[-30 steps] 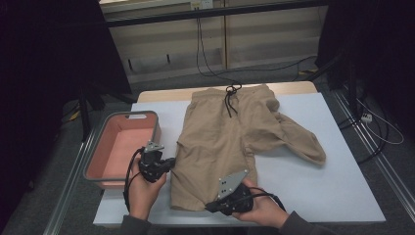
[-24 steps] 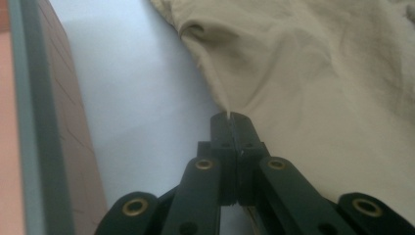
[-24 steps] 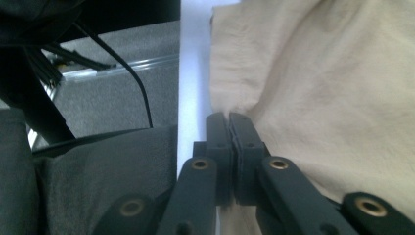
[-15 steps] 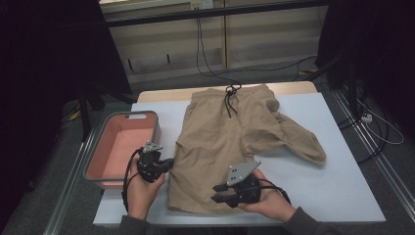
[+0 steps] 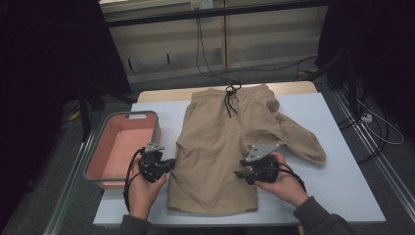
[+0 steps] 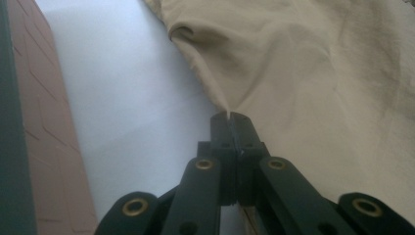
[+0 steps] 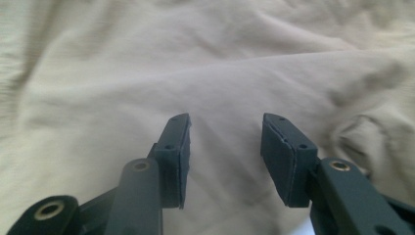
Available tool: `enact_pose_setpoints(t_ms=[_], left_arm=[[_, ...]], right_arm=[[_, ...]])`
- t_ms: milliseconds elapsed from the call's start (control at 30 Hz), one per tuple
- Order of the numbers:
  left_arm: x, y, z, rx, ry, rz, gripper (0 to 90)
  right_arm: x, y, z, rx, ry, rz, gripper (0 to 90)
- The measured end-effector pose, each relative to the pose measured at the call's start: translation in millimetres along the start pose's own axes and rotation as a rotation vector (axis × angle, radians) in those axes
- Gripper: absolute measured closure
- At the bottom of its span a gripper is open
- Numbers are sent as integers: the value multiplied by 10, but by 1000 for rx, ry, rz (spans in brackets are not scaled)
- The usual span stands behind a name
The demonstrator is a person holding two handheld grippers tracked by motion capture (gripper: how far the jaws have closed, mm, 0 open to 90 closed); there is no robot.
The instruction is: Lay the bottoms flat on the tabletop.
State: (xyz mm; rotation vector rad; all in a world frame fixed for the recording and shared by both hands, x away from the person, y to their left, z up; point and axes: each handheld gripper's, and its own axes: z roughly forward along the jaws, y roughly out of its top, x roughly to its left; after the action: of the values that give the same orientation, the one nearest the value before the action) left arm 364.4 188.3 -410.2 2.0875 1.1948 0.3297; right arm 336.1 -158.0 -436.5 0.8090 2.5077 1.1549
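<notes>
The tan shorts [image 5: 220,147] lie flat on the table [image 5: 342,176]. The left gripper [image 6: 229,117] is clamped on the fabric's side edge, with the cloth fanning out ahead of it and the pink bin [image 5: 122,147] just off its other side. The right gripper [image 7: 225,142] has just been opening; nothing's pinched, and the shorts lie right under its spread jaws.

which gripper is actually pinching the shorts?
The left gripper: jaws shut on the shorts' left edge. The right gripper stands open over the cloth, jaws just opened.
</notes>
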Motion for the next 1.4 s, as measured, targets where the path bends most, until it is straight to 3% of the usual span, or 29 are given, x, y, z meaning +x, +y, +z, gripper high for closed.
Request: enact_pose_setpoints(t_ms=[300, 467, 533, 700, 767, 967, 1133, 1400], left_arm=[[7, -1, 6, -4, -3, -5, 899], [-1, 0, 23, -3, -1, -6, 898], [0, -2, 26, -1, -1, -1, 899], [-5, -5, 38, 2, 0, -1, 898], [-1, -4, 39, 6, -5, -3, 899], [-14, 8, 49, 3, -7, -1, 898], [-10, 7, 48, 9, -11, -9, 899], [22, -21, 50, 16, -7, -5, 899]], right_arm=[[-263, -28, 15, -6, -111, 38, 598], [-331, -48, 89, 17, -152, 24, 637], [-368, -60, 124, 22, -146, 48, 650], [-425, -61, 202, 47, -182, 64, 678], [-433, -69, 245, 55, -188, 63, 716], [-480, -89, 296, 11, -170, 121, 900], [-511, -99, 275, 1, -163, 153, 900], [-646, -171, -36, -23, -164, 195, 900]])
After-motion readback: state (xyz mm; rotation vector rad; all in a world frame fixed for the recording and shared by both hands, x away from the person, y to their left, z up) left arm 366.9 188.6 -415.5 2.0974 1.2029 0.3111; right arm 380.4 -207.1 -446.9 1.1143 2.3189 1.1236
